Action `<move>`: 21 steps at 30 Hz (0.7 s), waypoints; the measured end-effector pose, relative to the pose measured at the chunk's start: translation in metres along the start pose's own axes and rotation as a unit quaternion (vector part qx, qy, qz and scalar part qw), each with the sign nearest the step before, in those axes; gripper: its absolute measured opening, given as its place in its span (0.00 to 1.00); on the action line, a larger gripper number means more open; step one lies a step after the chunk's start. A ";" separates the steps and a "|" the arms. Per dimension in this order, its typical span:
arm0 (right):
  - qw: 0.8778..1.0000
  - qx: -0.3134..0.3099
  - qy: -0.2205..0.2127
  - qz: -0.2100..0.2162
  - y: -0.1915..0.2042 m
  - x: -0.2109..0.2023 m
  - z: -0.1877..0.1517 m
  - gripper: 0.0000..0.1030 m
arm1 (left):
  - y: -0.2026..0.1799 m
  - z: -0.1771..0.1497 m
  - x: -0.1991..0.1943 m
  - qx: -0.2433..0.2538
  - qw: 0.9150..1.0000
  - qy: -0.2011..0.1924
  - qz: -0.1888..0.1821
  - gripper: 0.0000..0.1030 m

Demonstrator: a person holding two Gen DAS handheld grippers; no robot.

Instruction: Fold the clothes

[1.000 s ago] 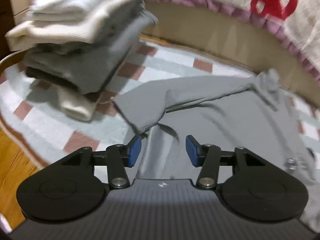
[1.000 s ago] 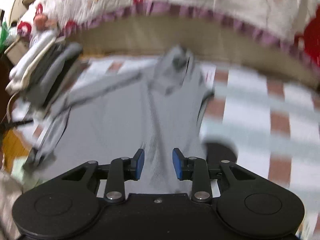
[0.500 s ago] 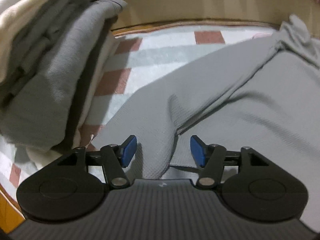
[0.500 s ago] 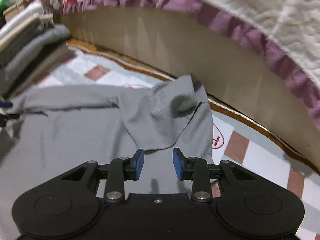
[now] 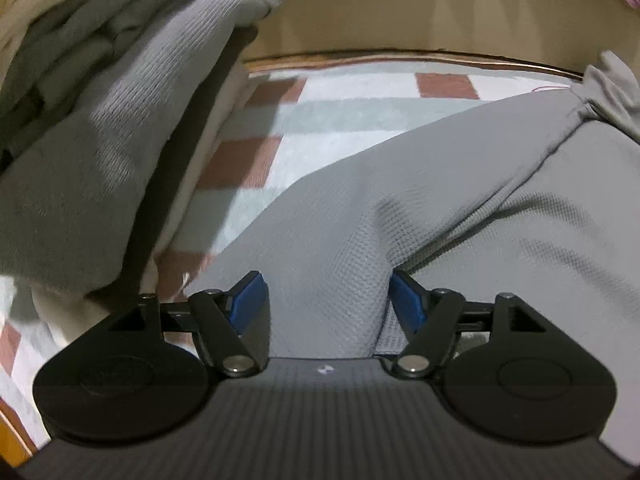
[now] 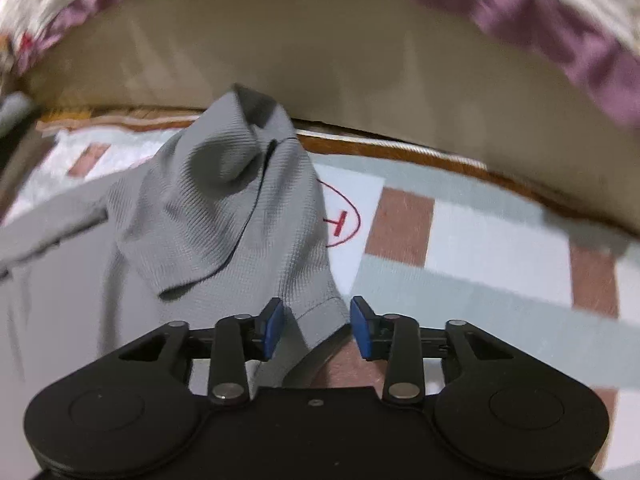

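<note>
Checked matting (image 5: pixel 352 112) in pale green, white and brick-red squares is laid on the floor, bounded at the far side by a beige panel (image 6: pixel 320 80) under a purple-frilled quilt (image 6: pixel 540 12). No containers are seen.

Item, one: grey waffle-knit top (image 5: pixel 500 208), spread flat on the matting; a fold of its sleeve lies between the blue pads of the left tool (image 5: pixel 325 300), and its cuffed end (image 6: pixel 320 320) lies between the pads of the right tool (image 6: pixel 317 324).

Item, one: stack of folded clothes (image 5: pixel 100 120), grey and cream layers, stood at the left just beside the sleeve; the layers cannot be counted.

Item, one: red circled mark (image 6: pixel 340 220) on a white square, partly covered by the top.

Tools, two: both jaws are opening, cloth between them but not pressed by the pads.

Against a second ago, both tools are brought lower and closer to the top, the pads are set wider, and the stack is seen larger.
</note>
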State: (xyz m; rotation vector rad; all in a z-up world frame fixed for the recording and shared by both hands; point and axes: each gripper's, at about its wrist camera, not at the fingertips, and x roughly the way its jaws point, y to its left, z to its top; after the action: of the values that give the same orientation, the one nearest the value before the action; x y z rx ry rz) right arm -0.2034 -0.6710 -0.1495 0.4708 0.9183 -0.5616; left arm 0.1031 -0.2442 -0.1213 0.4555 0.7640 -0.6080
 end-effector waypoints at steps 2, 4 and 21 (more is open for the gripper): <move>0.999 0.042 -0.004 0.008 -0.005 0.008 0.000 0.52 | -0.001 0.000 0.002 -0.002 1.000 -0.007 -0.005 0.69; 0.997 0.073 -0.007 0.005 -0.006 0.016 -0.001 0.54 | -0.001 0.002 0.005 -0.005 1.000 -0.009 -0.008 0.69; 0.976 -0.009 -0.081 -0.203 0.027 -0.094 -0.053 0.05 | -0.016 0.052 -0.013 -0.004 0.997 -0.079 -0.021 0.05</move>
State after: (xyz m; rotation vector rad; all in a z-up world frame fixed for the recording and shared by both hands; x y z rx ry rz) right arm -0.2639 -0.5953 -0.0943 0.2147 0.8643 -0.9500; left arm 0.1113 -0.2819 -0.0809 0.3794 0.6268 -0.6708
